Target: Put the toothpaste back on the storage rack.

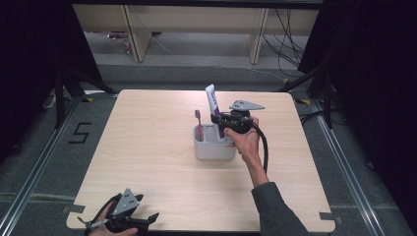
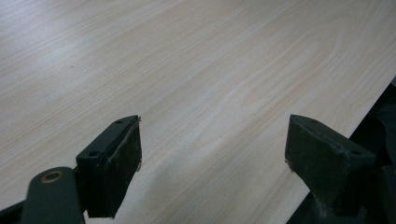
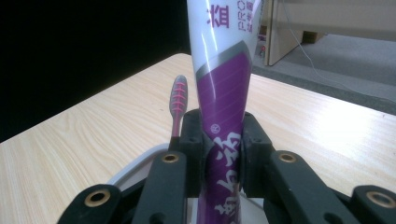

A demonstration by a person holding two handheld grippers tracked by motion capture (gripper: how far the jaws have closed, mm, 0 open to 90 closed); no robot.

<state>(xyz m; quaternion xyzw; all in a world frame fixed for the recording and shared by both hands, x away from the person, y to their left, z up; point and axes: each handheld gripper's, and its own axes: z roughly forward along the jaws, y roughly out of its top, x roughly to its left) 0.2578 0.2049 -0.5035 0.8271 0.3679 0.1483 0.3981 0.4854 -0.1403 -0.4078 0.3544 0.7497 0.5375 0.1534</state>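
Gripping the toothpaste tube (image 3: 223, 116) upright over the grey holder (image 1: 214, 147), our right gripper (image 1: 227, 121) has jaws clamped on it; our left gripper (image 2: 212, 154) rests wide apart near the tabletop (image 1: 162, 162) edge. The tube may, we suspect, snag the toothbrush (image 1: 198, 123) or tip the holder.

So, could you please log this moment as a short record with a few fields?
surface: wooden table
holder: grey caddy, near table centre
toothbrush: pink toothbrush, upright in the caddy's left side
toothpaste: purple-and-white tube, upright, lower end in the caddy
right gripper: shut on the tube, above the caddy
left gripper: open, holding nothing, at the table's near-left edge
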